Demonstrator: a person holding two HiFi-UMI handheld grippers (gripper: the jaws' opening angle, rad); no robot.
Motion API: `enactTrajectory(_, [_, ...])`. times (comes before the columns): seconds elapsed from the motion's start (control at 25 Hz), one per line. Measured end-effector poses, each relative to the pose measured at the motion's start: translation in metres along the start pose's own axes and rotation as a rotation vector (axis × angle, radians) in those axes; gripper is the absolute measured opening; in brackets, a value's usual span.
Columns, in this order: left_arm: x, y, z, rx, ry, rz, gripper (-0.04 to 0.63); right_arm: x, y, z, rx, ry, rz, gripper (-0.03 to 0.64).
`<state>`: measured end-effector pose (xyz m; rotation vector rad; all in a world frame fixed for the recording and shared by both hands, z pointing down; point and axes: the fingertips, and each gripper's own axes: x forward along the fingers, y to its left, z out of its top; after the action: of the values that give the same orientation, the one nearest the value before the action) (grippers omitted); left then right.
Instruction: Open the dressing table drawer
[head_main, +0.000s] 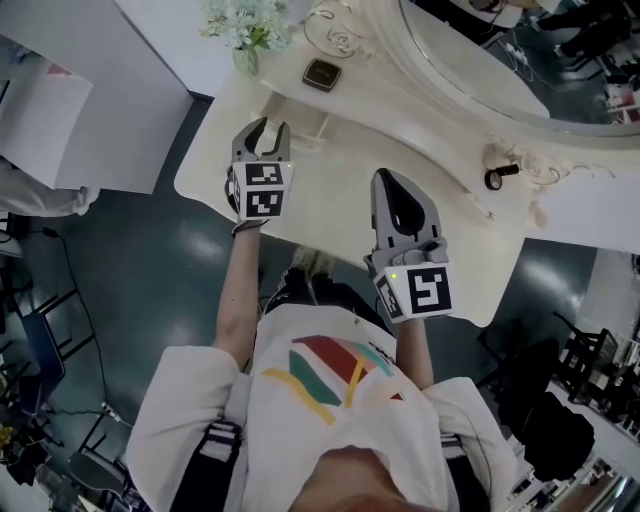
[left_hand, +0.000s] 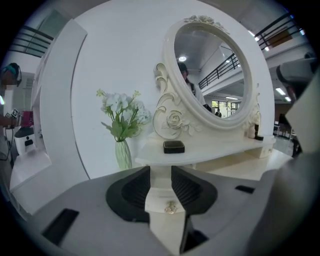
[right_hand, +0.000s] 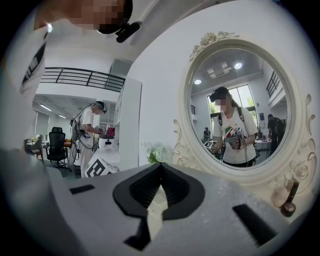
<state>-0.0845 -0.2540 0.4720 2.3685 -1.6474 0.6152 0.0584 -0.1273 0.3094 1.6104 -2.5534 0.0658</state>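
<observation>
The white dressing table carries a small raised shelf under its oval mirror. Below that shelf a little white drawer with a gold knob juts toward me. My left gripper hovers just in front of it, open; in the left gripper view the drawer front shows in the gap and the pads do not touch it. My right gripper hangs over the tabletop further right, shut with nothing in it, facing the mirror.
A glass vase of white flowers stands at the table's left end, a dark flat box lies on the shelf. A dark small bottle lies near the mirror's base. A white cabinet stands left; a person works behind.
</observation>
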Motion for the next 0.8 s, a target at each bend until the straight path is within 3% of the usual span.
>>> enactTrajectory(0.36, [-0.035, -0.021, 0.095, 0.025, -0.15, -0.043, 0.11, -0.009, -0.016, 0.043, -0.034, -0.107, -0.048, 0.0])
enactTrajectory(0.6, [-0.076, -0.063, 0.165, 0.074, -0.321, -0.115, 0.101, -0.021, -0.039, 0.065, -0.048, -0.171, -0.113, 0.0])
enactTrajectory(0.8, [-0.115, -0.101, 0.206, 0.024, -0.457, -0.206, 0.055, -0.037, -0.053, 0.074, -0.051, -0.204, -0.154, 0.0])
